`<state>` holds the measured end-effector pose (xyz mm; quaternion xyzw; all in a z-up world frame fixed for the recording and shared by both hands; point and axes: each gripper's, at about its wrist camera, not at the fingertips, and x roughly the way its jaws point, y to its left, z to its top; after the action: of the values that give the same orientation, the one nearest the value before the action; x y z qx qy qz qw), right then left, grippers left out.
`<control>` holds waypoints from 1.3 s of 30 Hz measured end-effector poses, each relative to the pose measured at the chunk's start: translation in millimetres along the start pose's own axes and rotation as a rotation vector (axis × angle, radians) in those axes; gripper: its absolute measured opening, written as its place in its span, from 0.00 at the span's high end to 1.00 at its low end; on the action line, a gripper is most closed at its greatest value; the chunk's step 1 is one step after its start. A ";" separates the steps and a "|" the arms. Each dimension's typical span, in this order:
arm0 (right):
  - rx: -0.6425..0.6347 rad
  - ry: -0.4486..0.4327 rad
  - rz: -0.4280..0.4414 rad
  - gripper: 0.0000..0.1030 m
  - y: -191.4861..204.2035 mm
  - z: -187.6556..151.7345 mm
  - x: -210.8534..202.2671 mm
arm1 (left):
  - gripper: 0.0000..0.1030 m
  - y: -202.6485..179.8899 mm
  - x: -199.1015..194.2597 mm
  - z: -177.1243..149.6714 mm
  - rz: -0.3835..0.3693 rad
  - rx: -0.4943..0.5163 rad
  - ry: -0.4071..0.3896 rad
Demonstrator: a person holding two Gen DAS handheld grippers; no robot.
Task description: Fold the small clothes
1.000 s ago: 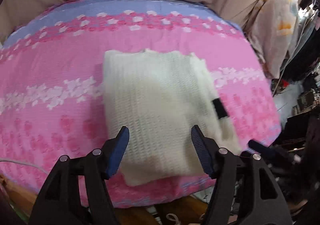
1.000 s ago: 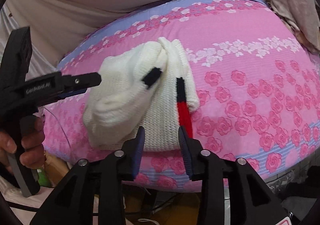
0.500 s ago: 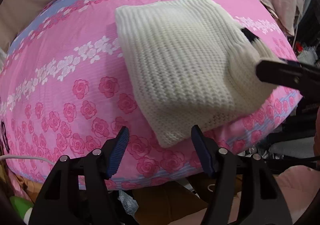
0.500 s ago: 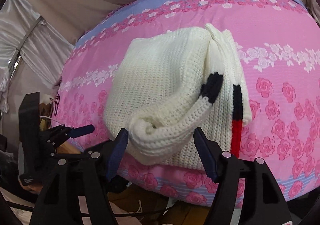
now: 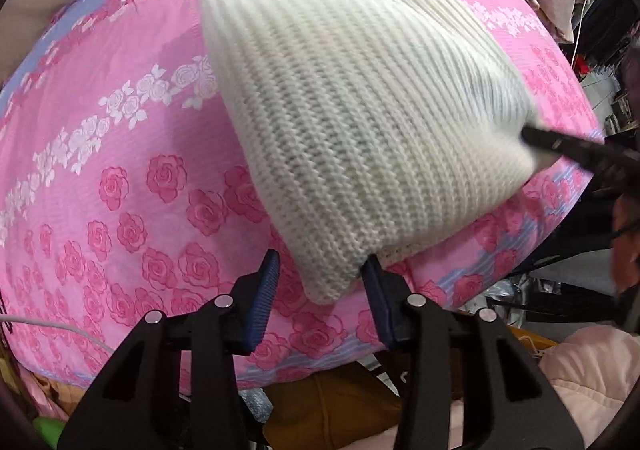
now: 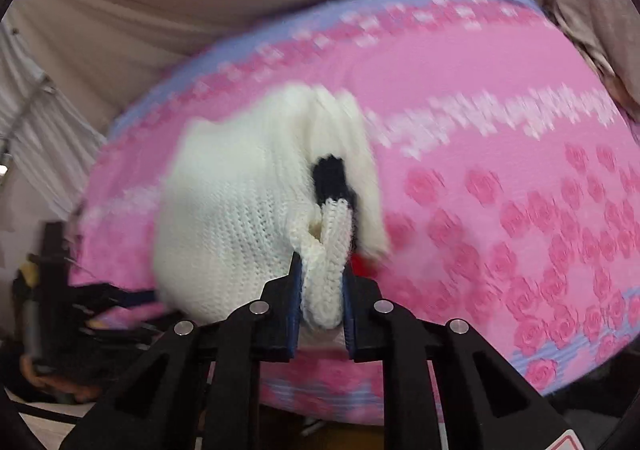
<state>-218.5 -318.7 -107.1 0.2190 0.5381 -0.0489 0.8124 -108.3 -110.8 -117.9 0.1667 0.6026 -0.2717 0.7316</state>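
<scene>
A white knit sweater (image 5: 360,110) lies folded on the pink rose-print bed (image 5: 120,178). The right gripper (image 6: 320,274) is closing and pinches its rolled sleeve (image 6: 326,250). The left gripper (image 5: 320,270) is closing around the sweater's near corner, its right pad touching the knit, left pad apart

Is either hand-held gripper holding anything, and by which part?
Right hand-held gripper pinches the white knit garment by a rolled edge; left hand-held gripper, closing around its corner, not yet gripping.

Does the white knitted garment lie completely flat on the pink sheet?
No, the white knitted garment has one bunched fold between the right gripper's closing jaws.
</scene>
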 end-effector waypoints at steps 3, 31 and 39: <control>0.058 0.014 0.036 0.85 -7.1 -7.9 3.7 | 0.60 9.9 -19.5 -0.7 -0.051 -0.050 -0.052; 0.003 -0.109 -0.040 0.85 9.0 50.6 19.4 | 0.51 25.6 -28.9 51.1 -0.021 -0.235 -0.131; -0.048 -0.247 -0.026 0.83 40.9 43.5 -58.1 | 0.51 12.1 -29.6 56.2 0.018 -0.202 -0.134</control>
<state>-192.7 -308.8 -28.5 0.1850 0.4378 -0.0731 0.8768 -60.3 -127.5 -77.9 0.0787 0.5750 -0.2135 0.7859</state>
